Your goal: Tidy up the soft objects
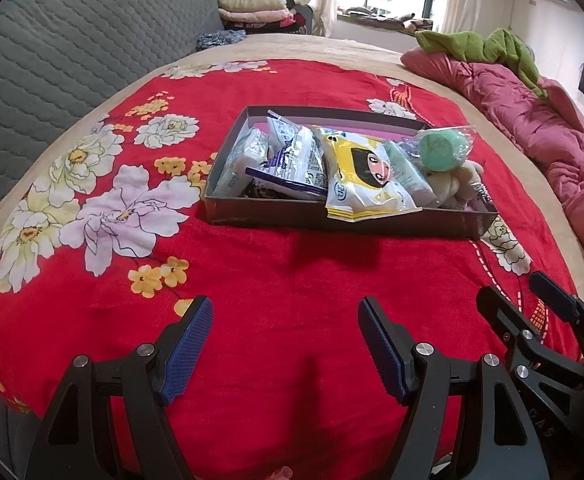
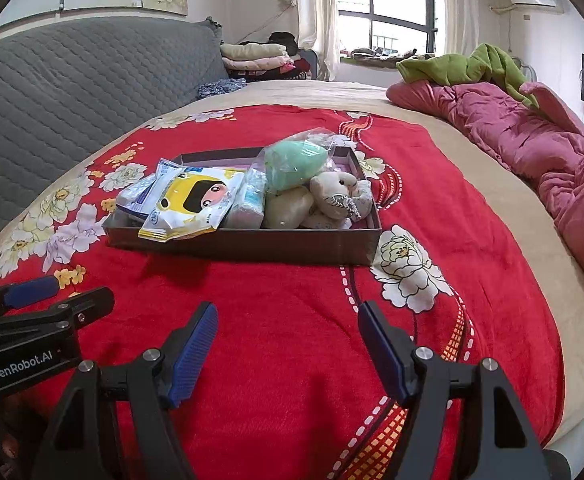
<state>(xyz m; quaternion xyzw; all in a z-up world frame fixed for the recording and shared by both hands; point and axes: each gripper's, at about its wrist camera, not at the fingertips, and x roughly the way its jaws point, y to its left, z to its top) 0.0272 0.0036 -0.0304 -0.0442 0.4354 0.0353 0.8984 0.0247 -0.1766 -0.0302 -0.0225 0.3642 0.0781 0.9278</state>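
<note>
A shallow dark box [image 2: 244, 245] of soft goods sits on a red floral blanket [image 2: 292, 340].
Inside: yellow wipes pack [image 2: 196, 200], green bagged ball [image 2: 294, 164], plush bear [image 2: 334, 194]. Left gripper [image 1: 286, 344] and right gripper [image 2: 288, 344] hover nearby, fingers wide apart, empty.

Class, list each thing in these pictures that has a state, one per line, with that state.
Left gripper: open, empty.
Right gripper: open, empty.
Shallow dark cardboard box: lidless, filled.
Yellow cartoon-face wipes packet: overhanging the box's front wall.
Green ball in clear plastic bag: atop the pile.
Beige plush toy: in the box.
</note>
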